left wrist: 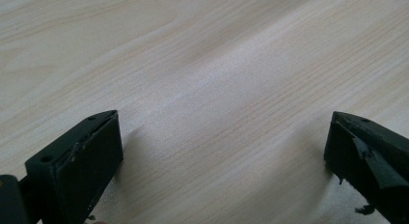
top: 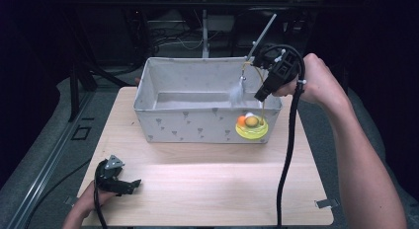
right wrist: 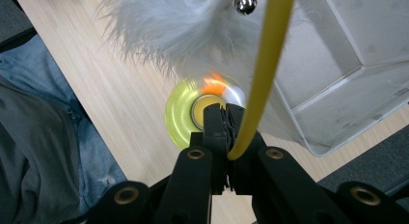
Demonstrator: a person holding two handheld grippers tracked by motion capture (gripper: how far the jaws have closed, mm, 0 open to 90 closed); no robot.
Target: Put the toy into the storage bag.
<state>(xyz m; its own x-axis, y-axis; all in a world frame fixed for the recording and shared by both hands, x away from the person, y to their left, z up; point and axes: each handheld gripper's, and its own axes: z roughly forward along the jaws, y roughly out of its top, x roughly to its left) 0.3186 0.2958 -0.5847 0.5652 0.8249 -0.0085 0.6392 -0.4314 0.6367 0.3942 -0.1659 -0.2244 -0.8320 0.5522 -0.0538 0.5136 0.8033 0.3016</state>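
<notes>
- Right tool (top: 260, 95) clamped tight on thin yellow springy wand (right wrist: 260, 74) of cat toy, raised above right end of grey fabric storage box (top: 163, 121).
- Toy's round yellow-green plastic base (top: 252, 129), with orange ball and white ball in its track, dangling below against near right corner of box, outside the wall; tuft of grey-white feathers (top: 237, 92) and small silver bell (right wrist: 245, 2) hanging from upper end of wand over box interior.
- Left tool (top: 129, 185) idle at near left of pale wooden surface (top: 207, 184), jaws spread wide, nothing between them.
- Risk, judged from here: base snagging on box rim during lift, since hanging just beside the wall rather than clear above it.
- Risk: thin wand sliding or twisting through pads, base heavy at far end, grip narrow; likely drop onto surface outside box.
- Risk: swinging base on flexible wand missing opening if released early; soft box shoved far or sideways by a bump, no second tool steadying it.
</notes>
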